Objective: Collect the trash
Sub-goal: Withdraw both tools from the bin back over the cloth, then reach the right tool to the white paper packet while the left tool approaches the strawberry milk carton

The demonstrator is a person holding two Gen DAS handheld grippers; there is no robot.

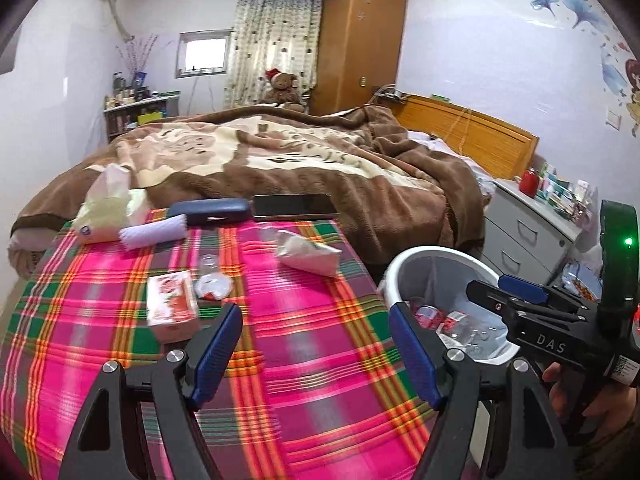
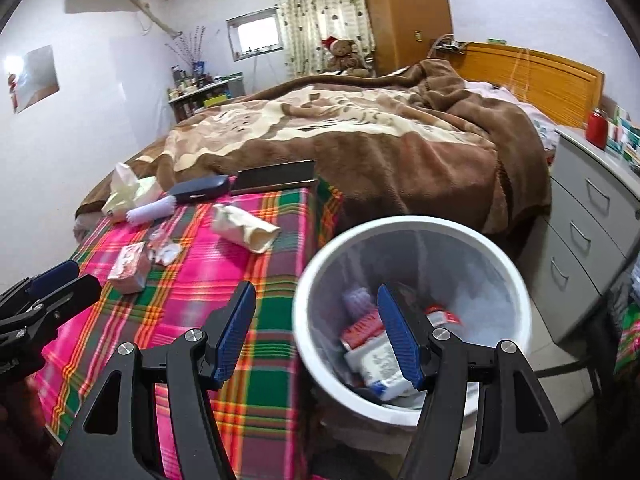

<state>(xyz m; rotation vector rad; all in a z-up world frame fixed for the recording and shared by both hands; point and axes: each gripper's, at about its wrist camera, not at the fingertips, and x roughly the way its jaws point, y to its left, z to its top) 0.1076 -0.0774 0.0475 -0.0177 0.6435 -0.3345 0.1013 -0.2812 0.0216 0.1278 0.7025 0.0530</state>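
A white trash bin stands beside the plaid-covered table and holds bottles and packets. It also shows in the left wrist view. My right gripper is open and empty above the bin's left rim. My left gripper is open and empty over the table. On the cloth lie a red-and-white carton, a crumpled clear wrapper and a crumpled paper bag. The carton, the wrapper and the bag also show in the right wrist view.
At the table's far edge lie a tissue pack, a white rolled cloth, a dark blue case and a phone. A bed with a brown blanket stands behind. A grey drawer unit is right of the bin.
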